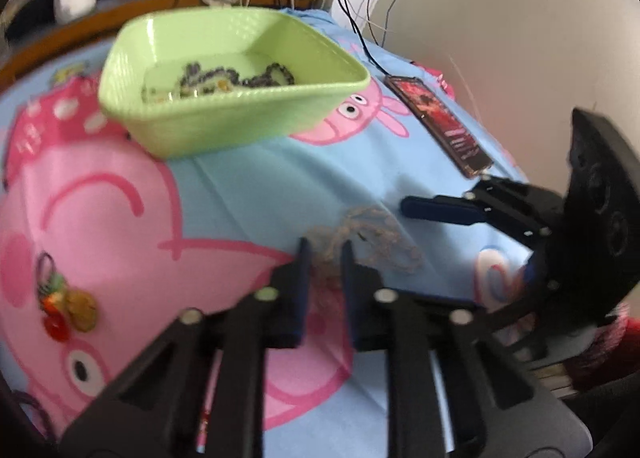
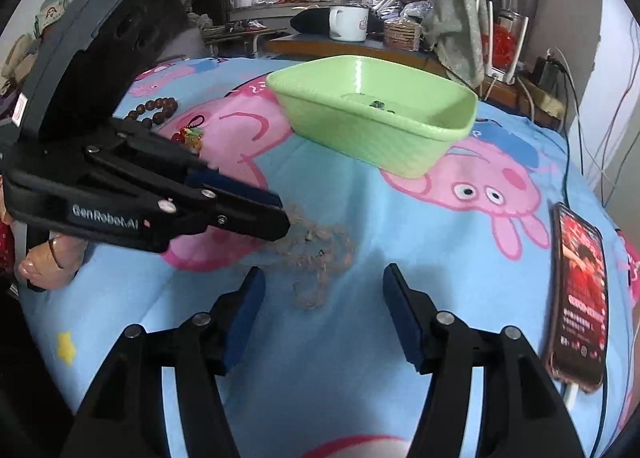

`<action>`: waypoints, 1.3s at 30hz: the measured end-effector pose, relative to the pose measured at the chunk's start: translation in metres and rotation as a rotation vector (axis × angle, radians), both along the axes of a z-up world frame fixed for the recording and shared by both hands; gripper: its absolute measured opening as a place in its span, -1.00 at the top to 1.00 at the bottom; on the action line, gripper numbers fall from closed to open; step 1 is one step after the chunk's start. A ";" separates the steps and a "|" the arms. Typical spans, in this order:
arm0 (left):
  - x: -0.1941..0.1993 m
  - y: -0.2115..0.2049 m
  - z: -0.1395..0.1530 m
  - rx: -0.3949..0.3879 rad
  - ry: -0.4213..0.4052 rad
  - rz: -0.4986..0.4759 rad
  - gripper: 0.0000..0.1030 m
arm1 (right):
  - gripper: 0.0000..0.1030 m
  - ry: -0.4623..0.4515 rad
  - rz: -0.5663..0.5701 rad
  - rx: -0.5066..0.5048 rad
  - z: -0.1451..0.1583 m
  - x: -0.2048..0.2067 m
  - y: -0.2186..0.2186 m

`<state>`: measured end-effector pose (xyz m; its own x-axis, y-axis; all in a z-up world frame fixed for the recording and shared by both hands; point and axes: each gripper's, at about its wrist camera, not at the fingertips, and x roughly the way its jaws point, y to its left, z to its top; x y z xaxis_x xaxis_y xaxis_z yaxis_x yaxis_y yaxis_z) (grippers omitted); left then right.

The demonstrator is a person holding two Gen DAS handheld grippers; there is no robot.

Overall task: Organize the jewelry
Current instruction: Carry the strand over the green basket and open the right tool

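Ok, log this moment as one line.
left gripper: shut on pale bead necklace | right gripper: open, empty | green basket: holds some jewelry

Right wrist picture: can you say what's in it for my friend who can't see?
The left gripper pinches a pale bead necklace on a blue cartoon-pig cloth. The right gripper waits open nearby, a green basket behind.

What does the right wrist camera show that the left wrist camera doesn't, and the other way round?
Only the right wrist view shows the brown bead bracelet on the cartoon sheet. Only the left wrist view shows how much dark beaded jewelry already lies in the green basket. Both show the basket, the pale chain necklace, the colourful charm, the phone, the left gripper and the right gripper.
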<state>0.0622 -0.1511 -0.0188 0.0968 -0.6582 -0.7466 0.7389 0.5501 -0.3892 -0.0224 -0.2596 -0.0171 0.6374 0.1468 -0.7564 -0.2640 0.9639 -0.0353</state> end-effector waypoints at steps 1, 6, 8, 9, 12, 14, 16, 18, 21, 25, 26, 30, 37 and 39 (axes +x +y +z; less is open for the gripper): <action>0.004 0.004 -0.001 -0.018 0.027 0.009 0.80 | 0.37 -0.001 0.006 -0.003 0.000 0.002 0.001; 0.013 0.017 -0.005 -0.056 0.085 0.050 0.83 | 1.00 0.007 0.068 0.048 0.004 0.012 0.008; 0.015 0.021 -0.003 -0.075 0.099 0.056 0.84 | 1.00 0.008 0.077 0.072 0.005 0.014 0.011; 0.015 0.022 -0.002 -0.077 0.099 0.060 0.84 | 1.00 0.005 0.077 0.085 0.007 0.015 0.012; 0.015 0.028 0.010 -0.107 0.094 0.064 0.85 | 1.00 -0.004 0.067 0.182 0.015 0.017 0.009; 0.015 0.032 0.021 -0.133 0.082 0.066 0.89 | 1.00 -0.042 0.056 0.247 0.028 0.015 0.007; 0.015 0.034 0.034 -0.154 0.062 0.069 0.90 | 1.00 -0.087 0.049 0.261 0.039 0.015 0.009; 0.016 0.037 0.047 -0.166 0.028 0.084 0.90 | 1.00 -0.130 0.042 0.271 0.051 0.015 0.012; 0.023 0.044 0.069 -0.203 0.002 0.107 0.90 | 1.00 -0.188 0.035 0.314 0.068 0.021 0.013; 0.037 0.042 0.094 -0.223 -0.047 0.115 0.90 | 1.00 -0.244 0.042 0.351 0.093 0.035 0.011; 0.039 0.044 0.099 -0.224 -0.058 0.115 0.90 | 1.00 -0.256 0.046 0.358 0.100 0.039 0.009; 0.051 0.031 0.130 -0.233 -0.132 0.114 0.90 | 1.00 -0.303 0.049 0.375 0.133 0.061 -0.003; 0.086 0.005 0.145 -0.244 -0.156 0.132 0.90 | 1.00 -0.318 0.009 0.355 0.148 0.093 -0.024; 0.096 -0.005 0.135 -0.225 -0.137 0.141 0.90 | 1.00 -0.296 -0.025 0.370 0.136 0.104 -0.031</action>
